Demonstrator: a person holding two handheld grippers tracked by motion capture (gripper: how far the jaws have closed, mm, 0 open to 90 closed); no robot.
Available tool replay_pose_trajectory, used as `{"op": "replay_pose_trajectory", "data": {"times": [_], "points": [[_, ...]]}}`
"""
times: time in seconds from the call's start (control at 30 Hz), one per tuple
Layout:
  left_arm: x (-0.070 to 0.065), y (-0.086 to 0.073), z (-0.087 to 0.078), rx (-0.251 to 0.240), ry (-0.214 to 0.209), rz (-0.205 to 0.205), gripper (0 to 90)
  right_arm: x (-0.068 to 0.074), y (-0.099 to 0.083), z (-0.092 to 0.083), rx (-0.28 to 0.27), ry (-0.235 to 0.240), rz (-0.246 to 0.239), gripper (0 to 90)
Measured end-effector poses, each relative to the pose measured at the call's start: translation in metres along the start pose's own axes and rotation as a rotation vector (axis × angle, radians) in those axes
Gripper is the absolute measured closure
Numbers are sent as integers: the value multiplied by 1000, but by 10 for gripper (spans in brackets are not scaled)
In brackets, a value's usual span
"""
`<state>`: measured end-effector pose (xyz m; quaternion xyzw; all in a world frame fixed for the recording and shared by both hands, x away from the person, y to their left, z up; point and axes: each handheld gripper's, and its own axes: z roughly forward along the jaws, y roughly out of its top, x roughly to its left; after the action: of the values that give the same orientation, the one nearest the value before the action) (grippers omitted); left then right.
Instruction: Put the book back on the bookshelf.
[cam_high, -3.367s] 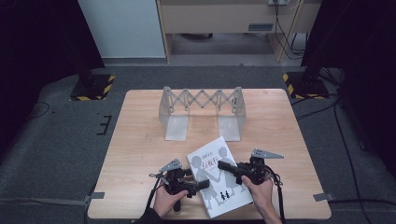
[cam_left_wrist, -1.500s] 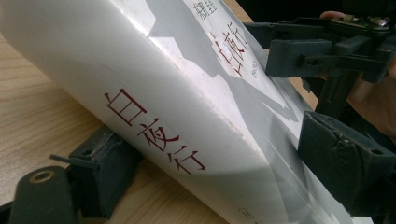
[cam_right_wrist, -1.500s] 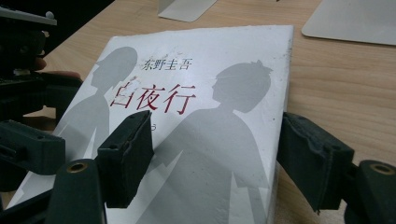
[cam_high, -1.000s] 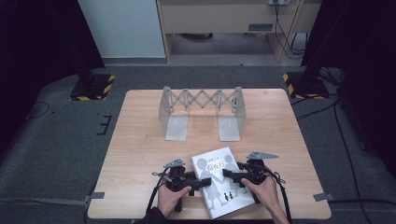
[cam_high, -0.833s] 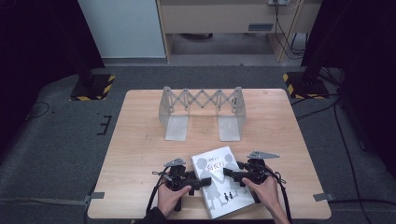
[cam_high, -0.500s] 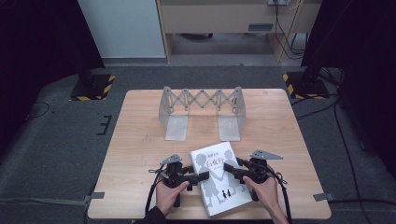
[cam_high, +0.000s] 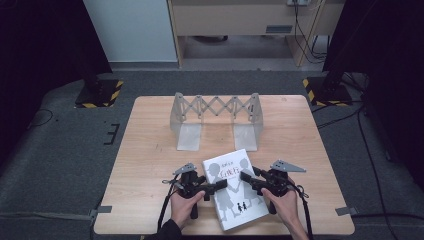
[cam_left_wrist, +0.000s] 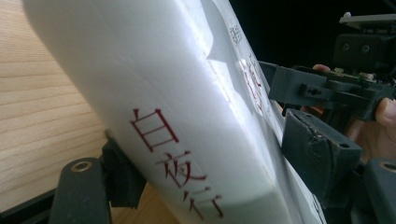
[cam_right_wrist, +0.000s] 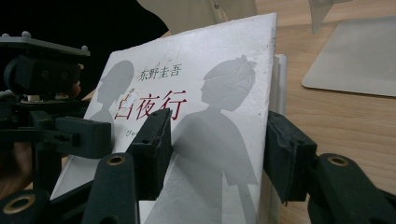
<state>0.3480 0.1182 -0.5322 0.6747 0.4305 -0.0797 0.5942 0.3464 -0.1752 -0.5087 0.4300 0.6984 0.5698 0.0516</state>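
Gripping book (cam_high: 234, 187) at left and right edges, both sets of jaws having just closed, clamped on it; tilted off desk (cam_high: 150, 165) for two-handed lifting toward far bookstand (cam_high: 216, 119).

Left gripper (cam_high: 216, 186), right gripper (cam_high: 248, 177) noted.

I am holding the book (cam_high: 235, 189) between my two grippers, at the near edge of the table (cam_high: 150, 150). My left gripper (cam_high: 216, 187) is sitting at the book's left side, with the spine between its jaws; its jaws have just been closing. My right gripper (cam_high: 246, 177) is sitting at the book's right side, straddling the opposite edge, jaws likewise just closing. The folding rack (cam_high: 216, 117) is standing behind the book, toward the table's far edge, well apart from it.
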Motion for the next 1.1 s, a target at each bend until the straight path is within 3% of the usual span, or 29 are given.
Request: {"op": "replay_pose_trajectory", "data": {"times": [0.23,0.3,0.57,0.9,1.03,1.1], "points": [[-1,0,5,-17,-23,-15,276,1,0,0,-11,24,4,490],[1,0,5,-23,-27,-39,287,0,0,0,-11,23,10,489],[-1,3,2,-60,-62,-60,388,-6,0,-2,-20,45,50,488],[-5,11,-5,-63,-79,-70,430,-27,4,-27,-49,-81,36,400],[-8,15,-11,-81,-99,-89,468,-36,4,-35,-19,-156,13,355],[-11,18,-13,-88,-106,-76,480,-41,3,-37,-5,-176,11,333]]}}
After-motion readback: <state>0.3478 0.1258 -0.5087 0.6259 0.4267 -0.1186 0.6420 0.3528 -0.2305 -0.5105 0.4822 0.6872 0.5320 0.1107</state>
